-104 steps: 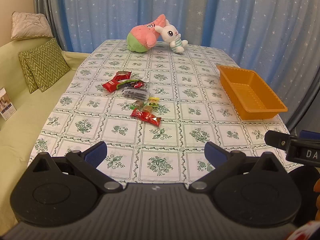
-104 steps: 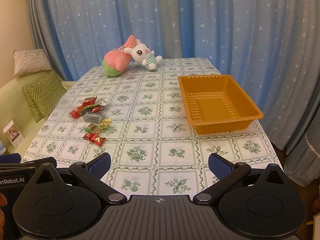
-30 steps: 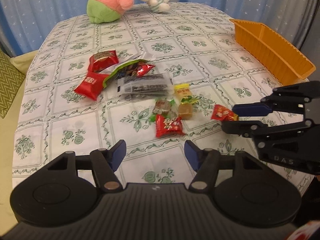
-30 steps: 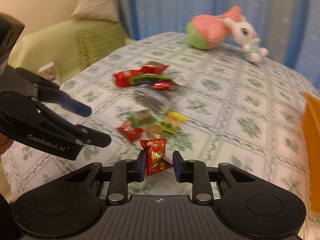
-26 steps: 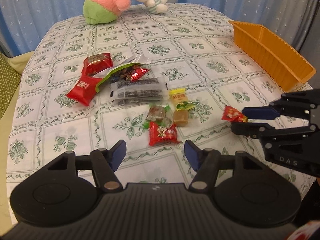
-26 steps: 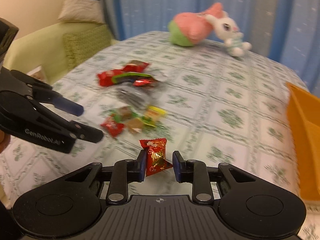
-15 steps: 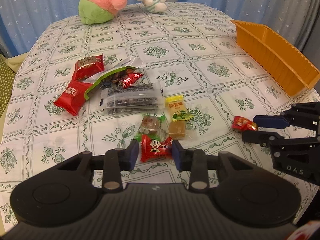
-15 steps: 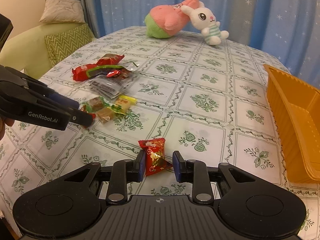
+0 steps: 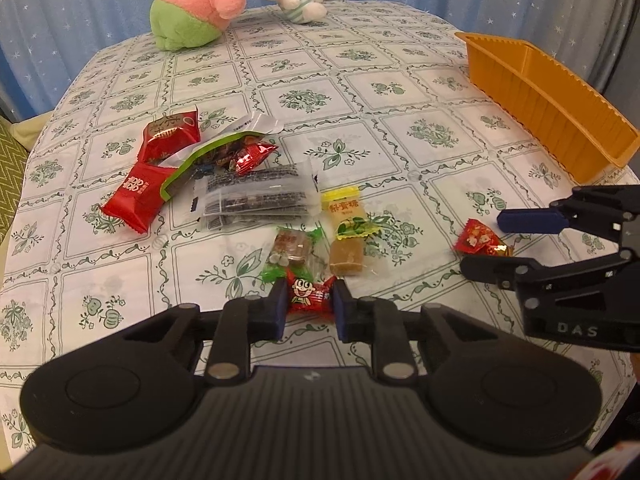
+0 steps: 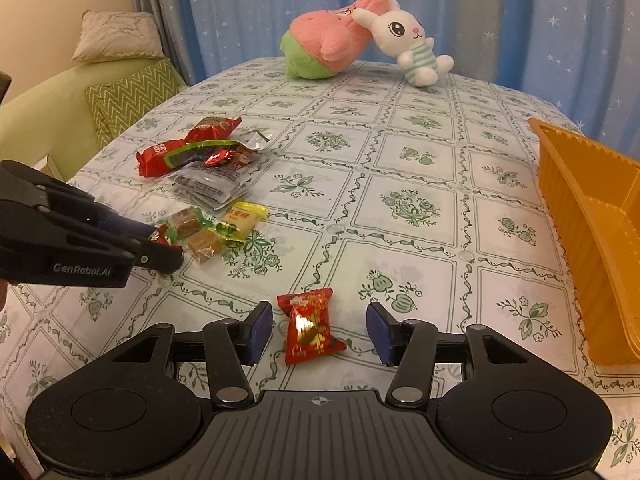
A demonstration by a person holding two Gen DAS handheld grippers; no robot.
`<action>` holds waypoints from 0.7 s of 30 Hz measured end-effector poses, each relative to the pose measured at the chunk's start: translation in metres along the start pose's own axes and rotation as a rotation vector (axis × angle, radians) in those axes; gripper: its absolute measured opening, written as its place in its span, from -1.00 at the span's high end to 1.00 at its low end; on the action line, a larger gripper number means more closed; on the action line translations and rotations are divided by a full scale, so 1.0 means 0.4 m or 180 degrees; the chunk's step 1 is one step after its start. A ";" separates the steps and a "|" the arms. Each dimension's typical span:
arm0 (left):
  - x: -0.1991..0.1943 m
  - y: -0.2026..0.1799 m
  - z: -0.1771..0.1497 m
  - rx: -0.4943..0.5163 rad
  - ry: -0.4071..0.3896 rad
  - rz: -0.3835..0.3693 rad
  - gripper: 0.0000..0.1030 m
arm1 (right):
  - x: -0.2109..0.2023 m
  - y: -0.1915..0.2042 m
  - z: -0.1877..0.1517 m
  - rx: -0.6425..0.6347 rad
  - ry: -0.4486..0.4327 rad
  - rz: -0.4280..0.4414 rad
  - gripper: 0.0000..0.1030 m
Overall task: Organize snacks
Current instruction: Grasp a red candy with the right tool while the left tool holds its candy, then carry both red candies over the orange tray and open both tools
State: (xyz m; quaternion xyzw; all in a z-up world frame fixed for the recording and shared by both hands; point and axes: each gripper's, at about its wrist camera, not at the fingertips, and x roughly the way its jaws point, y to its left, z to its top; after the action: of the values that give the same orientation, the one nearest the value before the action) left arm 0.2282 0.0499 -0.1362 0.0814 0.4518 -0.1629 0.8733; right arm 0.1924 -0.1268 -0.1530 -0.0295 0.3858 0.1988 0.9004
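With left tongs (image 9: 308,307) clenched on the small red cartoon-face candy packet (image 9: 309,295) and right tongs (image 10: 319,333) opening around the crinkly red foil sweet (image 10: 310,330), lift straight, carry to the orange ribbed plastic tray (image 10: 592,216).

The left gripper (image 9: 308,307) points down at the table, its pads pressed on a red candy (image 9: 309,295). The right gripper (image 10: 318,330) is angled down too; its jaws are opening, the pads clear of a red sweet (image 10: 310,330) lying between them.
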 end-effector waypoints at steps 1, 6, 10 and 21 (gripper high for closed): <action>-0.002 -0.001 0.000 -0.0009 0.0001 -0.0006 0.60 | 0.005 0.001 0.001 -0.0008 0.0024 -0.0001 -0.01; -0.021 -0.002 -0.002 -0.0087 -0.0010 0.0004 0.60 | 0.002 0.009 0.003 -0.0077 0.0037 -0.0036 0.57; -0.052 -0.020 0.004 -0.0135 -0.0045 0.0015 0.60 | -0.024 0.009 0.003 -0.0038 -0.0016 -0.0052 0.57; -0.139 -0.216 0.120 -0.0074 -0.0368 -0.0255 0.60 | -0.223 -0.098 0.059 0.0290 -0.0466 -0.0314 0.57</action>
State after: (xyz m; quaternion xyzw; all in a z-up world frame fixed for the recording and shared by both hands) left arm 0.2039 -0.0329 -0.0625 0.0435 0.4054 -0.1968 0.8916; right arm 0.1678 -0.1878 -0.0773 0.0072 0.3257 0.1381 0.9353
